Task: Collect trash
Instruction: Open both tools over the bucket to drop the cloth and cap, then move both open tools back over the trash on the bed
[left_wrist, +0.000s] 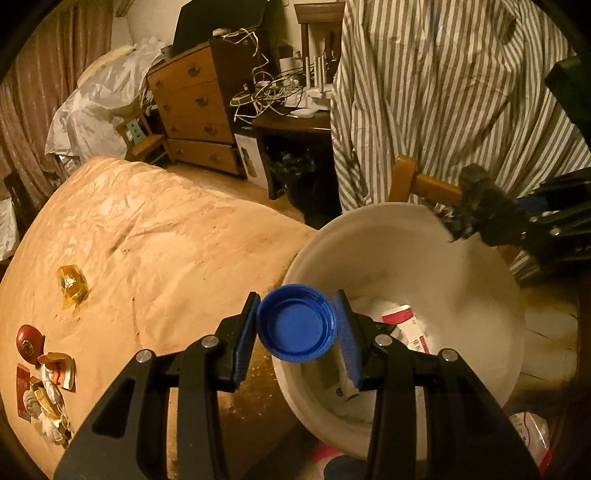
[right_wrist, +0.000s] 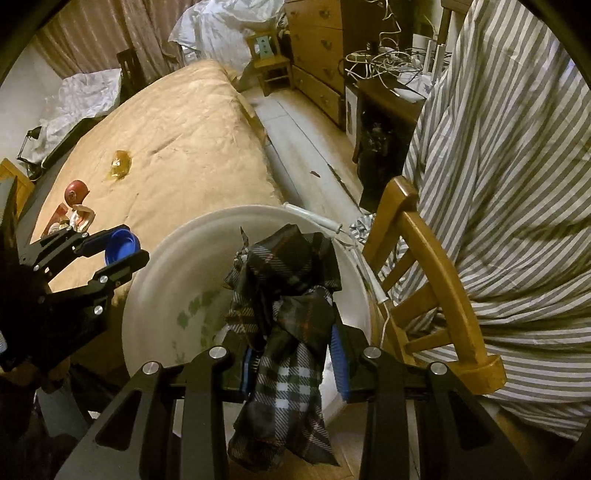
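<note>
Meanwhile, lower centre of frame, the left gripper (left_wrist: 297, 326) pinches a light, rigid blue bottle cap (left_wrist: 297, 326) by its rim above the white bin (left_wrist: 480, 266); the right gripper (right_wrist: 295, 363) clamps limp plaid wrapping (right_wrist: 286, 325).

free: bin (right_wrist: 177, 266) mouth open above | blocked: wooden chair (right_wrist: 436, 258) just beside bin's right rim
</note>
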